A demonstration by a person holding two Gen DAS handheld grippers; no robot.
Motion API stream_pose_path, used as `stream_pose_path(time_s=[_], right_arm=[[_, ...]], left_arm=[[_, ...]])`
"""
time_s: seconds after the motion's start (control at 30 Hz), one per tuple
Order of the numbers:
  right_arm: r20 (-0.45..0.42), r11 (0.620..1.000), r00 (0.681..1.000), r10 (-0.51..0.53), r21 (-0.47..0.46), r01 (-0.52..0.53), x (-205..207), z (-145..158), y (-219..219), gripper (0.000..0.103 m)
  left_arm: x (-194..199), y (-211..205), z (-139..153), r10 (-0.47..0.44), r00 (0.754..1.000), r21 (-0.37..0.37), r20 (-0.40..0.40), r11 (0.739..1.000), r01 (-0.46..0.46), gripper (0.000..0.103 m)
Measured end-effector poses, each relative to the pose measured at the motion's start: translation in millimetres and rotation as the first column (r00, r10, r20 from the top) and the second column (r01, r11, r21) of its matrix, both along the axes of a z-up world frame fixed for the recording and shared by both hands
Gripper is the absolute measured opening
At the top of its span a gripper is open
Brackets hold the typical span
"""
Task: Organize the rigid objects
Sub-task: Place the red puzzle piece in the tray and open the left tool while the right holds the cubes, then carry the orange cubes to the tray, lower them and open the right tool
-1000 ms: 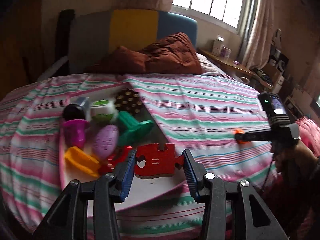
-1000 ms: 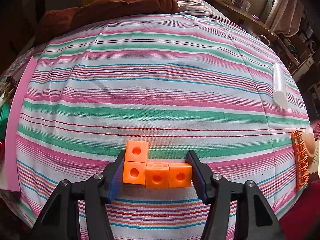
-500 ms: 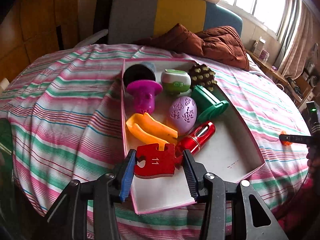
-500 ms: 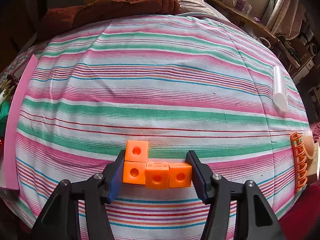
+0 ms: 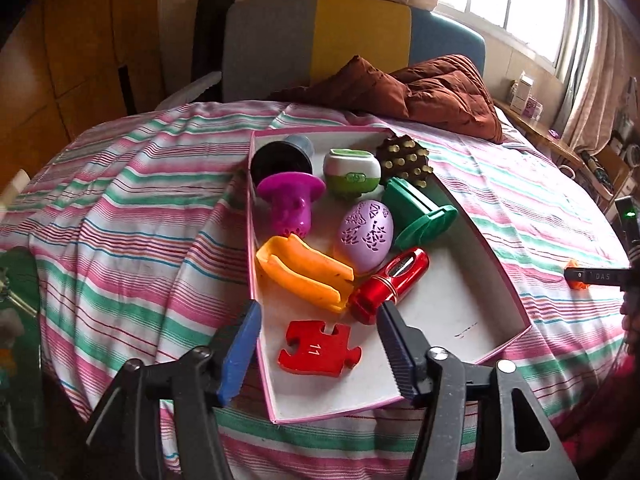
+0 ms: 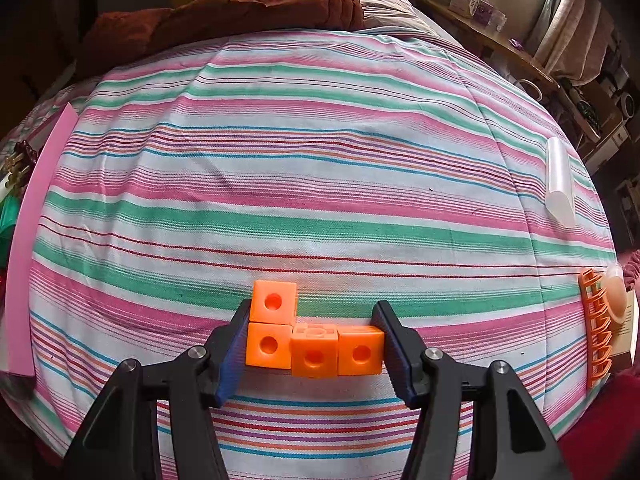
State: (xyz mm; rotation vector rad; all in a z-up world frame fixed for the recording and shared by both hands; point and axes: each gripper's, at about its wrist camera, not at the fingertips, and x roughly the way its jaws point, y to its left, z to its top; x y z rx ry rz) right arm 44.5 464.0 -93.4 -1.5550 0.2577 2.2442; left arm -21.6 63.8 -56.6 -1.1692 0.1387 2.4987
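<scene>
The left gripper (image 5: 318, 344) has just spread its fingers, leaving the red puzzle piece (image 5: 318, 352) in the pink tray (image 5: 500, 280). The right gripper (image 6: 312, 350) clamps orange blocks (image 6: 314, 340) over the bed (image 6: 320, 160); they could snap apart in transit.

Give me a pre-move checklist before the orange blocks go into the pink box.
1. Red puzzle piece released and lying flat in the pink box: ok.
2. Left gripper has just been opening, pads clear of the piece: ok.
3. Right gripper clamped on both ends of the orange blocks: ok.
4. Bare box floor to the right of the red piece for the blocks: ok.
5. Blocks lifted off the striped sheet: cannot tell.
6. Left gripper out of the box's way: not ok, it hangs over the near corner.
</scene>
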Motion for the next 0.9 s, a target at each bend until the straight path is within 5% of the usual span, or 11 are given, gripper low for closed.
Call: stream_pose_path(time_s=[0.7,0.9], right_arm=[[-0.028,0.994,0.996,0.086,-0.071,-0.087,-5,2,-17,0.060],[-0.170,0.975,0.974,0.150,-0.138,-0.175,-5,28,-50,0.060]], left_arm=[[2,-13,15,0.060,0.998,0.018,0.007,0.998,-0.060,0.065],[1,-20,14,0.078,0.997,0.026,0.011,0.997,-0.078,0.065]])
